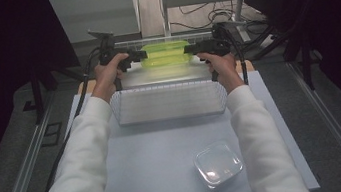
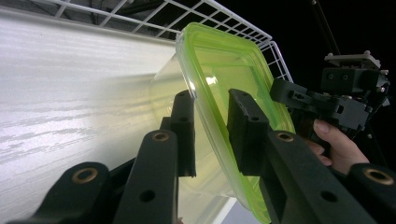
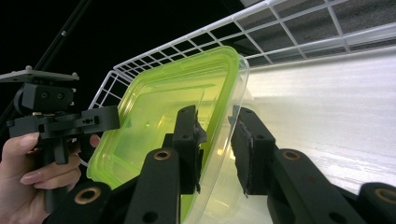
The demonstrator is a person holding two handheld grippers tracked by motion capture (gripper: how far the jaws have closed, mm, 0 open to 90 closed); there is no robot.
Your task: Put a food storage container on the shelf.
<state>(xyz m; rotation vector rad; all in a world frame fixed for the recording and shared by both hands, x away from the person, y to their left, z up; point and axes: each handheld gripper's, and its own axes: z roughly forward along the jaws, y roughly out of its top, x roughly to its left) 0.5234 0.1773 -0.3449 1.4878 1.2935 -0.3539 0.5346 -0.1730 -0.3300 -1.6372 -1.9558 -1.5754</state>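
Observation:
A clear food container with a lime-green lid (image 1: 165,54) is tipped on its side at the far end of a white wire basket (image 1: 171,117). My left gripper (image 1: 142,55) is at its left end and my right gripper (image 1: 187,49) at its right end. In the left gripper view the green rim (image 2: 229,65) runs between the two pads of my left gripper (image 2: 210,116), with a small gap on each side. In the right gripper view the rim (image 3: 163,98) likewise passes between the pads of my right gripper (image 3: 215,135) without being pinched. Both grippers are open.
A second clear container without a lid (image 1: 217,164) sits near the front right of the grey table (image 1: 158,168). The basket's wire walls (image 2: 224,18) rise around the green-lidded container. Dark curtains flank the table, and cables lie on the floor behind it.

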